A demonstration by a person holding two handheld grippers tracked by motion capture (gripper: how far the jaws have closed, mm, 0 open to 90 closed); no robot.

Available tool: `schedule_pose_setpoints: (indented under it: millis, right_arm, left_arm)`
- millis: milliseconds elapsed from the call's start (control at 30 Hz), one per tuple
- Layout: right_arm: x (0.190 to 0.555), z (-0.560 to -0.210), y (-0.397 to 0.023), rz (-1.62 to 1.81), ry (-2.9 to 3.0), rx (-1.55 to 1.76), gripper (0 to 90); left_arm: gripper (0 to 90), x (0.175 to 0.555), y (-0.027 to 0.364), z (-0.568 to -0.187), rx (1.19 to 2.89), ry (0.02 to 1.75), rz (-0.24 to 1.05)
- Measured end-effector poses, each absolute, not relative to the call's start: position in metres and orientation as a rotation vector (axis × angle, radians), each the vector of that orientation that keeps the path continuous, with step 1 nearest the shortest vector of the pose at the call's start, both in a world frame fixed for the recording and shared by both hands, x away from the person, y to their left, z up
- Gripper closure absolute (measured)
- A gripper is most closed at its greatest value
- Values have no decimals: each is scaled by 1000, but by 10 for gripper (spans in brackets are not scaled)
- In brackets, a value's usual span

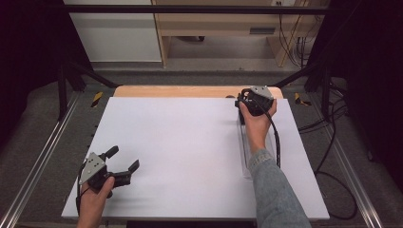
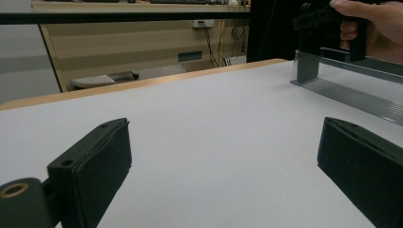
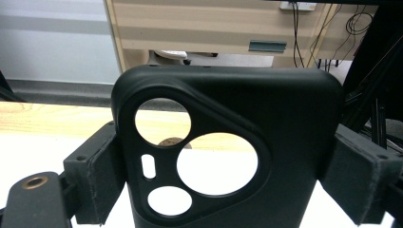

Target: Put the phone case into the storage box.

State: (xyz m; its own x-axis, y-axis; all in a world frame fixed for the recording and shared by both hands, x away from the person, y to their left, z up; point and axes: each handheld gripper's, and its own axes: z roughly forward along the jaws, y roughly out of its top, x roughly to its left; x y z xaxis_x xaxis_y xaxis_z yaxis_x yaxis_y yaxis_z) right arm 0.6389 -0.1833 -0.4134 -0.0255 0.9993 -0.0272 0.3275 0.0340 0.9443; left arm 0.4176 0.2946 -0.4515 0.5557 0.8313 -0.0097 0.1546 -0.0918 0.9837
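A: Where is the phone case [image 3: 228, 156] right now?

B: Between the jaws of the right gripper [image 3: 223, 180]. In the right gripper view it fills the centre of the frame, standing upright, camera cut-outs toward the lens, with a pad pressed on each long edge. In the high view that gripper [image 1: 256, 102] sits at the upper right of the white table [image 1: 190, 142], above a clear plastic tray [image 1: 247, 156] that runs down the right side.

A: And the left gripper [image 1: 124, 166]?

B: Lower left of the high view, jaws wide apart with nothing between them. In its own view there is bare table between the two pads.

A: How do you expect the case to handle?

B: Light, I'd judge, with a matte black skin that should grip well against the pads. It looks like a thin shell, so it probably flexes if squeezed hard across the width. The cut-out corner is likely the weakest part.

A: So where should one hold it?

B: On the long side edges, below the cut-outs, as it appears to be held now. A light squeeze should do.
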Motion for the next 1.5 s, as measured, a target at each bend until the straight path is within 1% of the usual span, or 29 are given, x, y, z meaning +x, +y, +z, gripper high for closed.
schedule_pose_setpoints:
  millis: [167, 633, 1500]
  right_arm:
    - [639, -413, -183, 1015, 1487, 1414, 118]
    - [639, -414, -184, 1018, 1504, 1427, 54]
    - [636, -409, -186, 1009, 1499, 1402, 41]
  left_arm:
    - [42, 417, 295, -451, 1588, 857, 703]
    - [42, 417, 295, -451, 1588, 856, 703]
    - [39, 417, 295, -451, 1587, 856, 712]
